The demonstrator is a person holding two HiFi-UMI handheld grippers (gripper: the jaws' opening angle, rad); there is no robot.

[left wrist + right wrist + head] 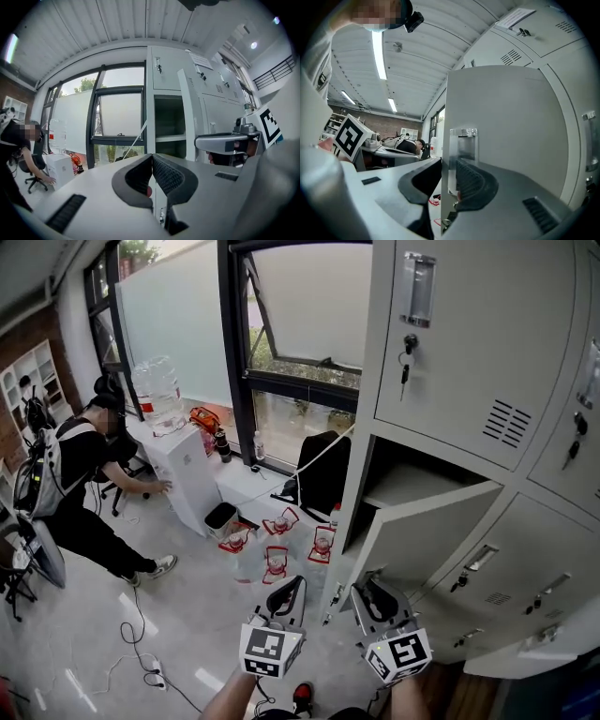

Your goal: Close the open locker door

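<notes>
At the right of the room stand the lockers (469,334), all shut but one in the middle row. Its door (422,531) is swung out to the left and leaves the dark compartment (412,479) bare, so it sits near half open and the closing is, by my reading, only starting. The right gripper (373,585) comes in level at the door's free edge, probably because a push far from the hinge swings it most easily. In the right gripper view its jaws straddle that edge, one on each face, and the pads look pressed to the door (506,122), just below the clear label holder (464,140). The left gripper (292,585) hangs beside it, clear of the door, with its jaws together on nothing, likely kept out of the door's swing.
</notes>
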